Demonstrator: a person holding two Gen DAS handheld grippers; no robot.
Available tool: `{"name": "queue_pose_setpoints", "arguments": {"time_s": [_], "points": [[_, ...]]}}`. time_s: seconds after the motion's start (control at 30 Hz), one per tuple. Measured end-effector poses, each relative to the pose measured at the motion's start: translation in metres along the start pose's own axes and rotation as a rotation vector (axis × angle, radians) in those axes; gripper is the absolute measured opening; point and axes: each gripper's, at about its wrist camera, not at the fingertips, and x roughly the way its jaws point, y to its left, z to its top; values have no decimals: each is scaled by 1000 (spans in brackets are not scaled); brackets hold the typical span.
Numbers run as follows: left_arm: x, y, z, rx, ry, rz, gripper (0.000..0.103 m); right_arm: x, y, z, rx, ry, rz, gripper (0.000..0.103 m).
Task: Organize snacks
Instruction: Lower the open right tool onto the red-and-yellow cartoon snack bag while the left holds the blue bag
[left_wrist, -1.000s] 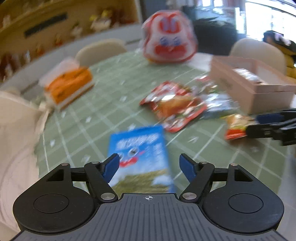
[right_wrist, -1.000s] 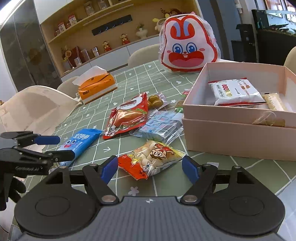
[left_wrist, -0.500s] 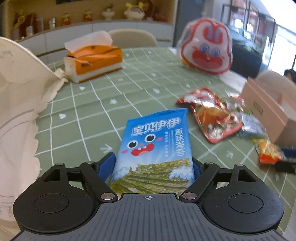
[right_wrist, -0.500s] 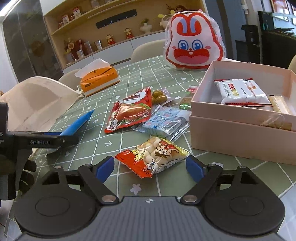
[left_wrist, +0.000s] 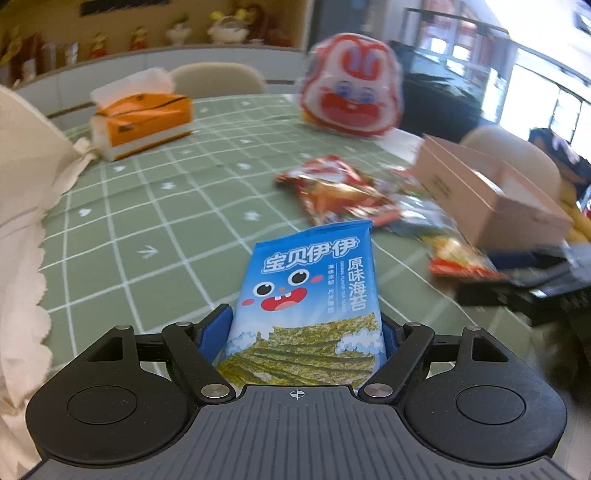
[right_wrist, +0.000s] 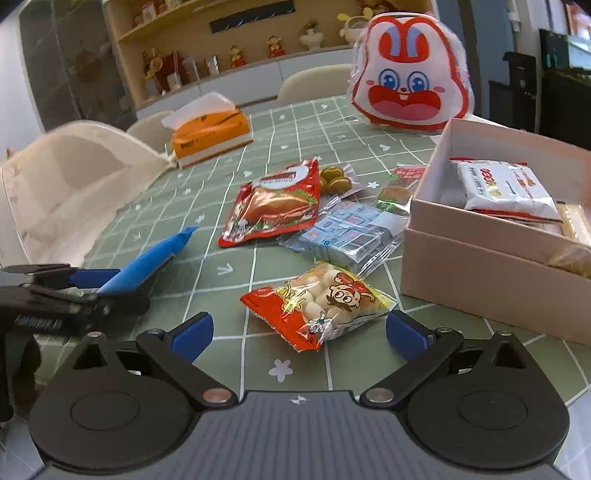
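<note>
R. gripper (right_wrist: 299, 334), right wrist view: jaws opening, nothing gripped. The orange-red puff packet (right_wrist: 321, 301) lies flat on the green tablecloth (right_wrist: 207, 206) dead ahead. Its near corner sits between the blue pads; we see no contact on either side. Long axis runs lower left to upper right of frame, i.e. oblique to the jaw line, so we judge a slight wrist roll is needed before closing across its short side.

L. gripper (left_wrist: 308, 332), left wrist view: the blue seaweed packet (left_wrist: 306, 288) fills the gap, pads against both long edges. We read that as held. Long axis points straight away from the gripper. In the right wrist view it shows at frame left, far end tilted up off the cloth.

Beyond the puff packet, mid frame: a clear pack of blue-white sachets (right_wrist: 351, 232), then a red pouch (right_wrist: 277, 203).

Dest., in our judgement: pink box (right_wrist: 480, 266) at frame right, open, already holding a white packet (right_wrist: 506, 188). It lies just right of the puff packet. R. hand is the nearer; L. hand is well apart from it, w/ the loose snacks between.
</note>
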Motion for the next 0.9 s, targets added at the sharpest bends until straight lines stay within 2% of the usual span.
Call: {"name": "queue_pose_setpoints", "arguments": {"time_s": [0.07,0.13,0.33,0.4,0.5,0.57,0.9], "points": [[0,-7,-4,35,-13,21,83,3,8,1,-38,16,-39,100],[0,-9,-7,51,-20,35,83,5,19,1,-57,18,-114,99],[-2,-3,-10,15,-37,29,83,-2,51,6,-86,-110,-249,98],[-2,-3,-10,11,-41,25,83,7,60,14,-110,-107,-301,96],[-3,-1,-11,2,-45,19,83,26,60,22,-94,-53,-333,88],[-3,-1,-11,3,-47,18,83,29,59,21,-89,-41,-360,77],[-3,-3,-12,17,-46,25,84,-20,47,-18,-116,-34,-363,76]]}}
